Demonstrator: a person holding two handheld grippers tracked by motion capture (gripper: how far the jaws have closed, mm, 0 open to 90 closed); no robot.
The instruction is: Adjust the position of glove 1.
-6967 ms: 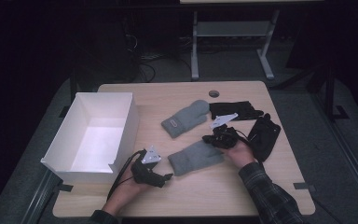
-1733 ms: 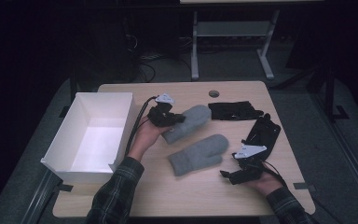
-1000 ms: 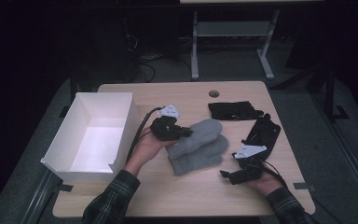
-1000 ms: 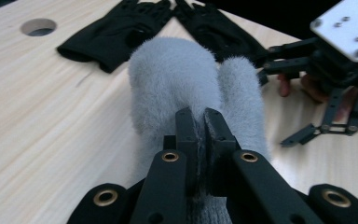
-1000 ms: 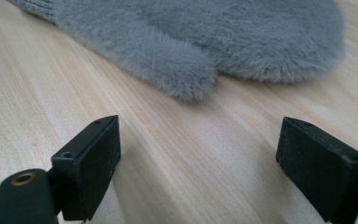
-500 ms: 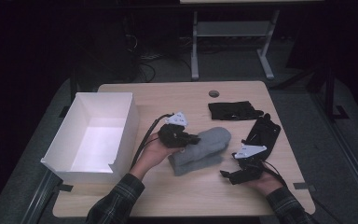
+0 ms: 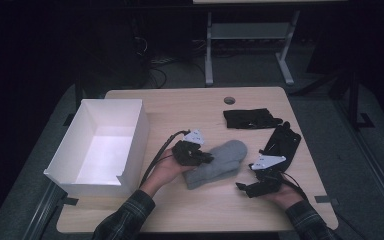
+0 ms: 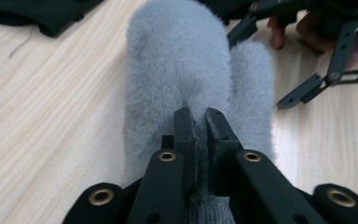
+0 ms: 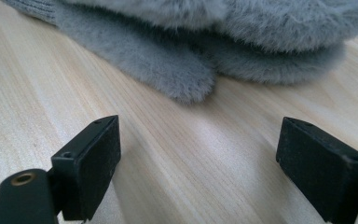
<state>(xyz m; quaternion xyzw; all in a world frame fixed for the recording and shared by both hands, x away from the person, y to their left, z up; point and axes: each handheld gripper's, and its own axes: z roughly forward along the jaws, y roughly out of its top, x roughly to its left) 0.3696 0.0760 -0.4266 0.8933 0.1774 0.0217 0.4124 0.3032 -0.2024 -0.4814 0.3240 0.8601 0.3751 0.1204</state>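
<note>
A fluffy grey mitten (image 7: 227, 152) lies stacked on a second grey mitten (image 7: 199, 179) at the middle of the wooden table (image 7: 180, 105). My left gripper (image 7: 207, 159) is shut on the top mitten (image 8: 177, 60) at its knitted cuff. Its jaws have just eased slightly wider, with fabric still pinched between them (image 8: 198, 116). My right gripper (image 7: 242, 187) rests low at the front right, open with nothing in it (image 9: 198, 154). Both mitten layers lie just beyond it, the upper mitten (image 9: 261, 18) over the lower mitten (image 9: 168, 65).
A white open box (image 7: 136, 132) stands at the table's left. Two black gloves lie at the back right, one flat glove (image 7: 250, 118) and one slanted glove (image 7: 282, 145). A round grommet (image 7: 229, 100) sits near the far edge. The right gripper (image 8: 326, 70) is close to the mitten's tip.
My left gripper carried the grey mitten forward and down onto the second mitten, so the two now lie stacked. The right gripper stayed where it was.
</note>
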